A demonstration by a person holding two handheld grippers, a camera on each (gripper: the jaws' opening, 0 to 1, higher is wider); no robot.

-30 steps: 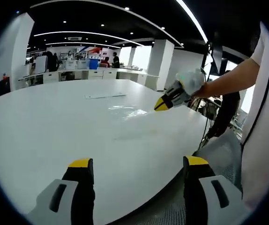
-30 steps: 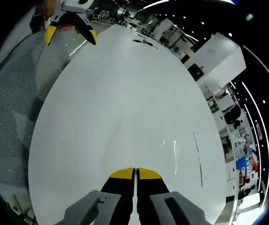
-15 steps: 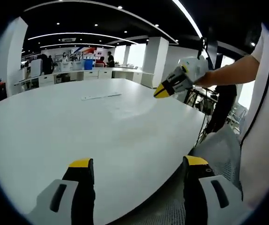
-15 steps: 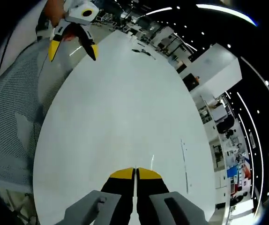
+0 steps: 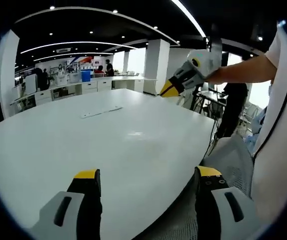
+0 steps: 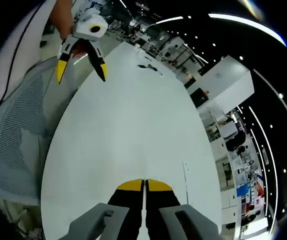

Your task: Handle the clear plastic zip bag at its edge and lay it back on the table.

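The clear zip bag (image 5: 135,133) shows only as a faint glossy patch, flat on the white table (image 5: 58,150) in the left gripper view. My left gripper (image 5: 147,173) is open above the table's near edge with nothing between its jaws; the right gripper view shows the left gripper (image 6: 81,65) at upper left, jaws spread. My right gripper (image 6: 144,182) is shut, yellow tips pressed together, with no bag visible in them. From the left gripper view the right gripper (image 5: 169,90) hangs well above the table's far right side, apart from the bag.
A thin pale strip (image 5: 102,111) lies on the table beyond the bag, also seen as the strip (image 6: 186,172). A grey mesh chair (image 6: 18,135) stands at the table's edge by the person. Desks, columns and people fill the room behind.
The right gripper has risen from just above the bag to well above the table, still shut. The left gripper stays open.
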